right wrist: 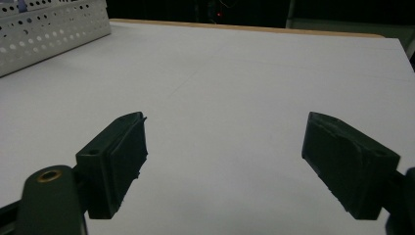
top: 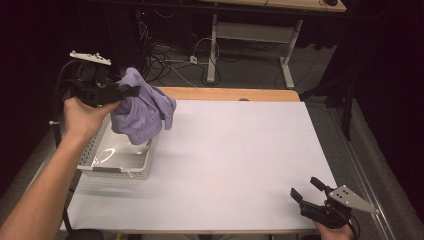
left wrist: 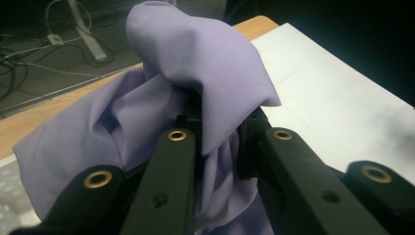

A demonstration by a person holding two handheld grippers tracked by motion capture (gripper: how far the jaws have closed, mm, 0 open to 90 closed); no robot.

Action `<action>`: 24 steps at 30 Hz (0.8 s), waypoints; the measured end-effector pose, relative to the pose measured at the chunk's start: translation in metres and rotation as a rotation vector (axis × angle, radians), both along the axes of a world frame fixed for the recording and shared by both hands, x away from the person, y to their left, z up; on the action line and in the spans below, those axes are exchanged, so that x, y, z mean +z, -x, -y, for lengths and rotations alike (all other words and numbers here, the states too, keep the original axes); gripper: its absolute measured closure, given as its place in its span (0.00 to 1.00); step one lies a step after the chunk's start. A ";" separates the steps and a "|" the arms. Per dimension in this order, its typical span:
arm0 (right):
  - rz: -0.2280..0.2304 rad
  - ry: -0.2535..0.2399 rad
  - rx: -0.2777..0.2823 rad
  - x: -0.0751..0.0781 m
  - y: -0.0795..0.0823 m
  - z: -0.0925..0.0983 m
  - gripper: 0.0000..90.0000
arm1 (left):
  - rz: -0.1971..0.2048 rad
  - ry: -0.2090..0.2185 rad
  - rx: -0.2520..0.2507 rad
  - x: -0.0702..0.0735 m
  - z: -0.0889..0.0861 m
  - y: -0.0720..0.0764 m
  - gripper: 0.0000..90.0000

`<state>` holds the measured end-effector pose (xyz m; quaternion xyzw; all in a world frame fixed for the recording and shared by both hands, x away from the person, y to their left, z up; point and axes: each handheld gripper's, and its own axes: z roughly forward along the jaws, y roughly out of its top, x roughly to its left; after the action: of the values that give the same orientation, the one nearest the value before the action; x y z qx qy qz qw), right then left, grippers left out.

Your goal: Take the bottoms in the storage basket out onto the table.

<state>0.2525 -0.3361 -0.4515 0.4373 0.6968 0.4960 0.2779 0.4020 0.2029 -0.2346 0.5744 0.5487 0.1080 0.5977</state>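
Observation:
A lilac cloth (top: 142, 111) hangs bunched above the white perforated basket (top: 120, 170) at the table's left. My left gripper (top: 131, 91) is shut on the cloth's top, and the fabric drapes down from it toward the basket. In the left gripper view the cloth (left wrist: 195, 78) folds over and between the black jaws of the left gripper (left wrist: 218, 132). My right gripper (top: 306, 189) rests near the table's front right corner, open, with nothing between its fingers. In the right gripper view its two pads (right wrist: 122, 156) stand wide apart over bare white table.
The white table top (top: 235, 150) stretches between basket and right gripper. The basket wall (right wrist: 54, 34) shows at the far left of the right gripper view. A wooden strip (top: 235, 94) edges the table's far side. Beyond it are a desk frame and cables on the floor.

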 end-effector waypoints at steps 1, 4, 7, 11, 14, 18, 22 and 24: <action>0.000 0.000 0.000 0.000 0.000 0.000 0.19 | 0.000 -0.002 -0.006 0.001 0.002 0.000 0.88; -0.001 0.001 0.001 0.000 0.000 0.000 0.19 | 0.000 -0.003 -0.025 0.002 0.007 0.001 0.88; 0.001 0.002 0.002 0.000 0.000 0.000 0.19 | -0.002 -0.001 -0.041 0.003 0.013 0.001 0.88; 0.001 0.002 0.002 0.000 0.000 0.000 0.19 | -0.007 -0.007 -0.065 0.003 0.020 0.002 0.88; 0.001 0.001 0.002 0.000 0.000 0.000 0.20 | -0.005 -0.015 -0.086 0.004 0.027 0.003 0.88; 0.001 0.001 0.001 0.000 0.000 0.000 0.20 | 0.000 -0.018 -0.111 0.005 0.036 0.003 0.88; 0.000 0.001 0.001 0.000 0.000 0.000 0.20 | 0.002 -0.005 -0.137 0.007 0.046 0.004 0.87; 0.002 0.001 0.001 0.000 0.000 0.000 0.20 | 0.002 -0.010 -0.150 0.007 0.052 0.004 0.87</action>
<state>0.2521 -0.3357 -0.4515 0.4363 0.6971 0.4961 0.2785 0.3985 0.1513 -0.2274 0.6167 0.5029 0.0662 0.6020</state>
